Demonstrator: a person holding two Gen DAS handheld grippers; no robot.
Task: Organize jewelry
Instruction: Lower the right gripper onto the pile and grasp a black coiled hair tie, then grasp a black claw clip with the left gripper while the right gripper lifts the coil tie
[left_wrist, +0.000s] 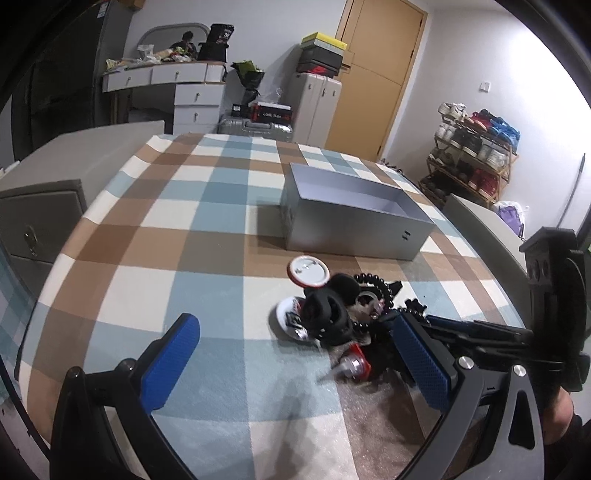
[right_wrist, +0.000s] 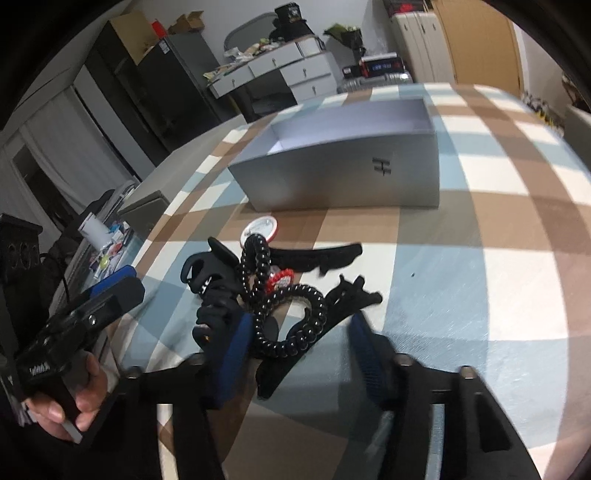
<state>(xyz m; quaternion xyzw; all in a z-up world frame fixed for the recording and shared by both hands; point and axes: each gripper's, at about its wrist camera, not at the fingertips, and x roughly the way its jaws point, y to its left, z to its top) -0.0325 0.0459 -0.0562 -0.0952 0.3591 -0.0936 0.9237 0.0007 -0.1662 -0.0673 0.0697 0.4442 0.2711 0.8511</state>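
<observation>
My right hand-held gripper (right_wrist: 301, 345) straddles the black spiral hair tie (right_wrist: 286, 314), pads not yet touching, at 6 o'clock from the grey box (right_wrist: 332, 177); closing now risks dragging the tangled black hair claw (right_wrist: 212, 280) along.

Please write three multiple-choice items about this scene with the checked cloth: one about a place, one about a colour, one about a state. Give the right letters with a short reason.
1. Where is the pile of hair ties and clips?
A. inside the box
B. on the cloth in front of the box
C. on the floor

2. What colour are the pads of the left gripper?
A. blue
B. green
C. yellow

3. What is the state of the grey box?
A. open on top
C. lying on its side
B. closed with a lid

Answers: 1 B, the pile lies on the cloth nearer than the box. 2 A, both pads are blue. 3 A, its pale inner walls show from above.
</observation>
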